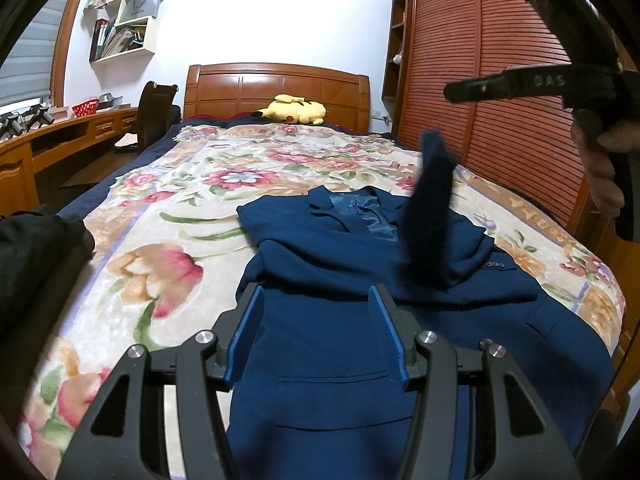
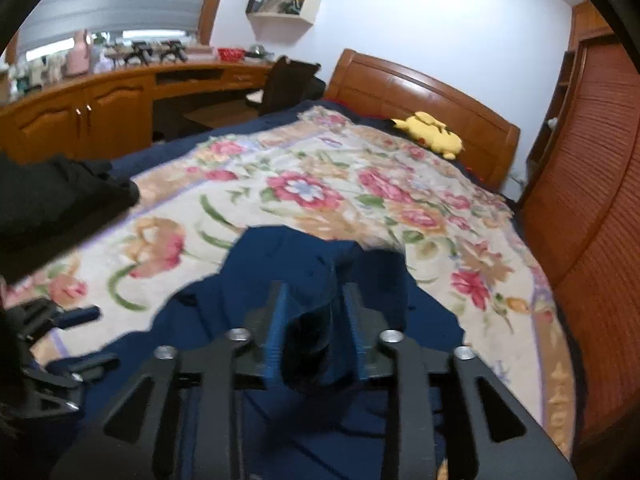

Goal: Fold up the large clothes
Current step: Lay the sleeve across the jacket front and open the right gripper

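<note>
A dark blue suit jacket [image 1: 360,280] lies front up on the floral blanket [image 1: 180,208], collar toward the headboard. One blue sleeve [image 1: 430,208] stands blurred in the air over the jacket's chest. In the right wrist view this sleeve [image 2: 316,320] hangs between the blue pads of my right gripper [image 2: 316,300]; the jaws stand apart and do not press it. A hand [image 1: 600,164] holds that tool at the upper right. My left gripper [image 1: 316,296] hovers open over the jacket's lower front, nothing between its fingers.
A yellow plush toy [image 1: 292,110] lies by the wooden headboard [image 1: 276,84]. A black garment [image 1: 40,248] sits at the bed's left edge. A slatted wardrobe [image 1: 500,120] runs along the right; a desk [image 1: 60,136] and chair [image 1: 156,116] stand left.
</note>
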Available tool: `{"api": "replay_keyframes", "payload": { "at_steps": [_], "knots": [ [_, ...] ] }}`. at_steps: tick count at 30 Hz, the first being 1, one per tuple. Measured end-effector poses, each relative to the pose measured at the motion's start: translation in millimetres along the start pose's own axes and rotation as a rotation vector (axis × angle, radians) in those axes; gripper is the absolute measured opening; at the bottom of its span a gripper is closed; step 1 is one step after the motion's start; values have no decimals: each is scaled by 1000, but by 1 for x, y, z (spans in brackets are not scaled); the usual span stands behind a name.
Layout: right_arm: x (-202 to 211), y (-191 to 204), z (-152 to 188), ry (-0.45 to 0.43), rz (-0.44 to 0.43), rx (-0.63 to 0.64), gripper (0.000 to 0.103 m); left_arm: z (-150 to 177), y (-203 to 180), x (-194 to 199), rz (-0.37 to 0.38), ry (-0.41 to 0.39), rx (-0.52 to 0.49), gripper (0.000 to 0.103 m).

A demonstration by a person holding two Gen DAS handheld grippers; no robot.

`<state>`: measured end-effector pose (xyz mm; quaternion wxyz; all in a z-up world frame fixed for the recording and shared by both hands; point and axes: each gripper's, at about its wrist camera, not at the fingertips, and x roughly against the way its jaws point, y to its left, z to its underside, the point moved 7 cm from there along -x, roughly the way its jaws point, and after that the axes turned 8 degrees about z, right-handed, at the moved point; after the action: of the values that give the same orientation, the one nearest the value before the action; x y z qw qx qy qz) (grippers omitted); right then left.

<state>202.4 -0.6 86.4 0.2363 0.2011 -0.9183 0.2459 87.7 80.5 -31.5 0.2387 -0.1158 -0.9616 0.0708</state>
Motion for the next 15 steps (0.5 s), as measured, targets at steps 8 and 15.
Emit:
{"api": "replay_keyframes", "payload": {
  "at_steps": [8,15],
  "knots": [
    [-16,-12,20,31,34,-1,47,-1,1,-1,-7,1,0,54],
    [-80,-11,67,156,23,-59,47,0,7,-2,-22,5,9,54]
  ]
}}
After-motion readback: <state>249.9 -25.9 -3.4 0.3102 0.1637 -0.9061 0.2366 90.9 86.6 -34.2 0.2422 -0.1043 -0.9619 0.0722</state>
